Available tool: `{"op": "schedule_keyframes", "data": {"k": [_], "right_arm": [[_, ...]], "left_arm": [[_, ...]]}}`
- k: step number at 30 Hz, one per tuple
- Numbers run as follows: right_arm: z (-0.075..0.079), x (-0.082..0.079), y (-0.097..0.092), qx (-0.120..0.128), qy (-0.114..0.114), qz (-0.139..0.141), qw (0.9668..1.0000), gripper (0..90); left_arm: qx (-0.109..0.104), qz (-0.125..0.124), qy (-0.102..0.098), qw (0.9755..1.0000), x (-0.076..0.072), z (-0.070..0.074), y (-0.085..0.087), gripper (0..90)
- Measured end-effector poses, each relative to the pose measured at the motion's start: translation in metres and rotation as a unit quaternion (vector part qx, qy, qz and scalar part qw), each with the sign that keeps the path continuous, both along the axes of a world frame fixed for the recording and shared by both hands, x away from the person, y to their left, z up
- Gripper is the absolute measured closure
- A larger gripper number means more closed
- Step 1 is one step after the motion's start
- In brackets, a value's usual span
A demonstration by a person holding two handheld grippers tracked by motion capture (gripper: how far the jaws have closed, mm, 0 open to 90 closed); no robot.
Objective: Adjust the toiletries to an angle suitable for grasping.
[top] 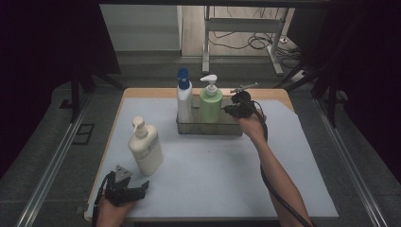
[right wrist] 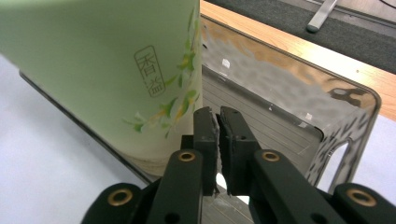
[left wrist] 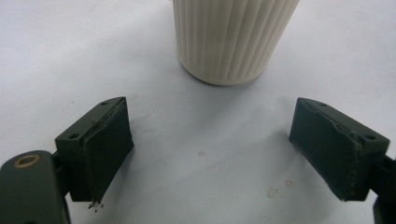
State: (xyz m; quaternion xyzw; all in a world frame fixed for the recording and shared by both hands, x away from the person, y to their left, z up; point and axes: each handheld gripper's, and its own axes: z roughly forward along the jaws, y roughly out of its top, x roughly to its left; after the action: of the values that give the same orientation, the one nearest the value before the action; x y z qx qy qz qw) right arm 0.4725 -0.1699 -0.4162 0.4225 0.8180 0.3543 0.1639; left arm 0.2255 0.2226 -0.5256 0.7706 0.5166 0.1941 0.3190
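A clear plastic tray (top: 210,127) stands at the back of the white mat. It holds a white bottle with a blue cap (top: 184,97) and a green pump bottle (top: 210,101). My right gripper (top: 235,108) is at the tray's right end. In the right gripper view its jaws (right wrist: 218,122) stand almost together over the tray's near wall (right wrist: 261,107), beside the green bottle (right wrist: 102,65), and appear to pinch that thin wall. A cream pump bottle (top: 145,147) stands at the front left. My left gripper (top: 130,183) rests open on the mat just short of it, the ribbed bottle base (left wrist: 233,39) ahead of its jaws (left wrist: 210,149).
The white mat (top: 213,170) covers a wooden table whose edge (top: 279,92) shows behind the tray. A black cable runs along the right forearm (top: 279,179). Dark floor and metal rails flank the table.
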Motion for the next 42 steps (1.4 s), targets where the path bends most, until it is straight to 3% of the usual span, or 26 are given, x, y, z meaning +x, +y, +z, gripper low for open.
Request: {"op": "schedule_keyframes", "data": {"k": [11, 20, 42], "right_arm": [[-0.010, 0.015, 0.009, -0.013, 0.007, -0.015, 0.9998, 87.3], [-0.025, 0.024, 0.014, -0.012, 0.018, -0.006, 0.9997, 88.8], [-0.036, 0.026, 0.023, -0.004, 0.040, 0.009, 0.9991, 89.3]], "left_arm": [[0.000, 0.000, 0.000, 1.0000, 0.000, 0.000, 0.000, 12.6], [0.000, 0.000, 0.001, 1.0000, 0.000, 0.000, 0.000, 12.5], [0.000, 0.000, 0.001, 1.0000, 0.000, 0.000, 0.000, 12.5]]}}
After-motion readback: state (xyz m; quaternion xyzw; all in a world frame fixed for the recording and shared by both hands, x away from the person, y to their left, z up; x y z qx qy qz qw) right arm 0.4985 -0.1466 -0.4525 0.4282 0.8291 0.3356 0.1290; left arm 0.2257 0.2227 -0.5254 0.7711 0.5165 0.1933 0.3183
